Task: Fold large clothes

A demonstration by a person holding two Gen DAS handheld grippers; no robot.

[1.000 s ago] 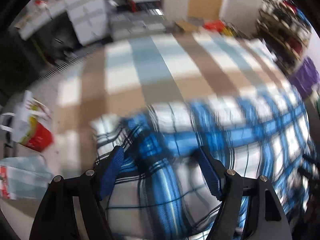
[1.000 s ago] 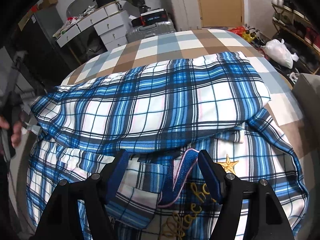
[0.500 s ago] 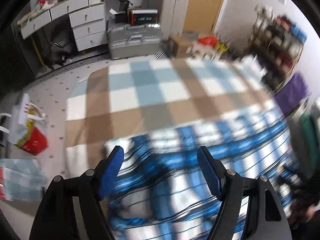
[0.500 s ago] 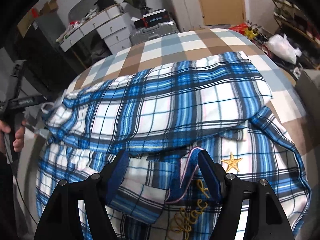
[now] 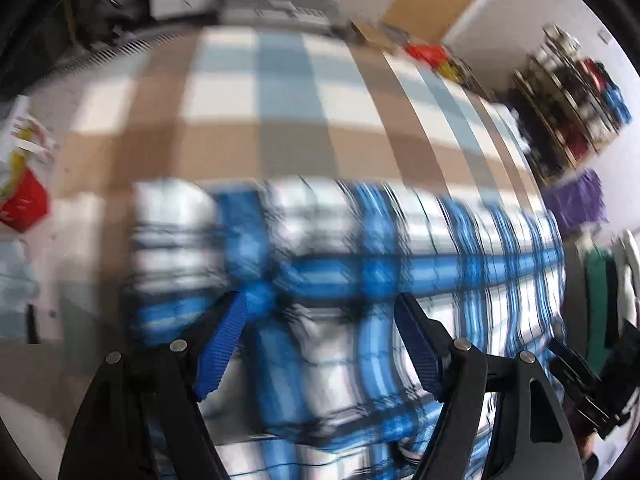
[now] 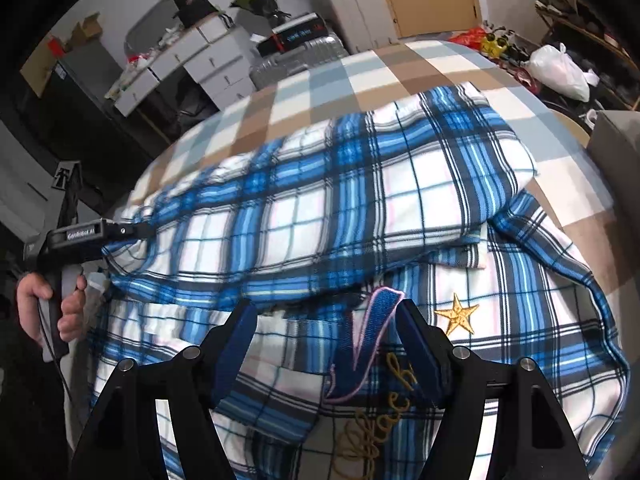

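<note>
Here, the blue plaid shirt (image 6: 360,216) lay spread over the checked blanket (image 6: 360,72) on the bed, one part of it folded across the rest. My right gripper (image 6: 326,348) hung just above the shirt's front, its blue pads spread apart with nothing between them, over a blue letter patch (image 6: 368,344) and beside a gold star (image 6: 458,316). My left gripper (image 5: 320,344) also stood with its jaws apart and nothing caught in them, low over the shirt (image 5: 360,272) near its left edge; that view was blurred, so I could not tell whether it touched the cloth. From the right camera, my left hand (image 6: 48,304) held that gripper's handle at the shirt's left side. A white dresser (image 6: 192,64) and a suitcase (image 6: 296,60) stood beyond the bed.
</note>
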